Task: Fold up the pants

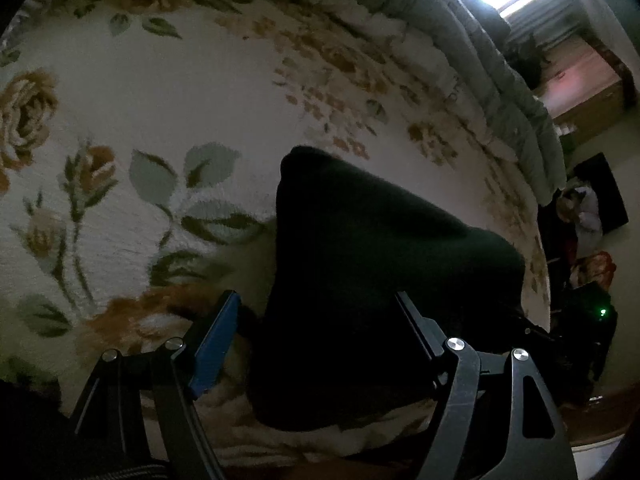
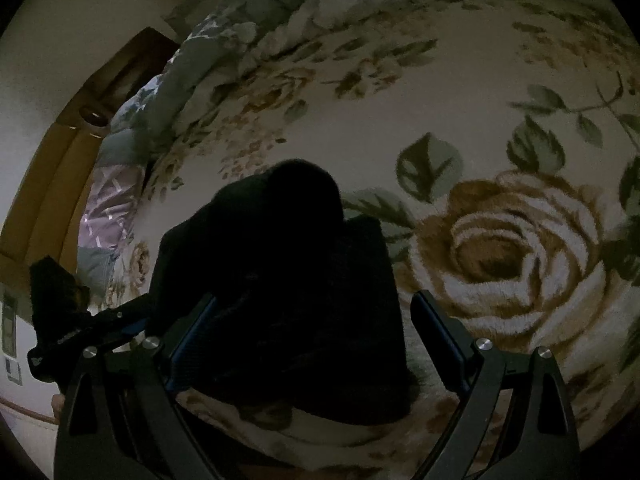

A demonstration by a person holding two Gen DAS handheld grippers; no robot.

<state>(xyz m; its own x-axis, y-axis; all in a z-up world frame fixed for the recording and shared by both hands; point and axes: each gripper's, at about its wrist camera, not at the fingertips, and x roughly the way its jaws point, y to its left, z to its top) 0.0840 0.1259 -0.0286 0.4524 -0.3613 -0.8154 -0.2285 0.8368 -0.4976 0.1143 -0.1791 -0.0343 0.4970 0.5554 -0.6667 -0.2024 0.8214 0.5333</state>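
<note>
Pants (image 1: 360,264), dark and bundled into a compact folded heap, are lying on a floral blanket (image 1: 160,100) that is covering the bed. Left gripper (image 1: 316,308) is hovering with its fingers spread wide, the fabric sitting between them; whether the blue pad is touching cloth I cannot tell. Right gripper (image 2: 312,308) is also standing wide apart around the near edge of the same heap, clamping nothing. A grey quilt (image 1: 480,60) is lying along the blanket's far edge.
</note>
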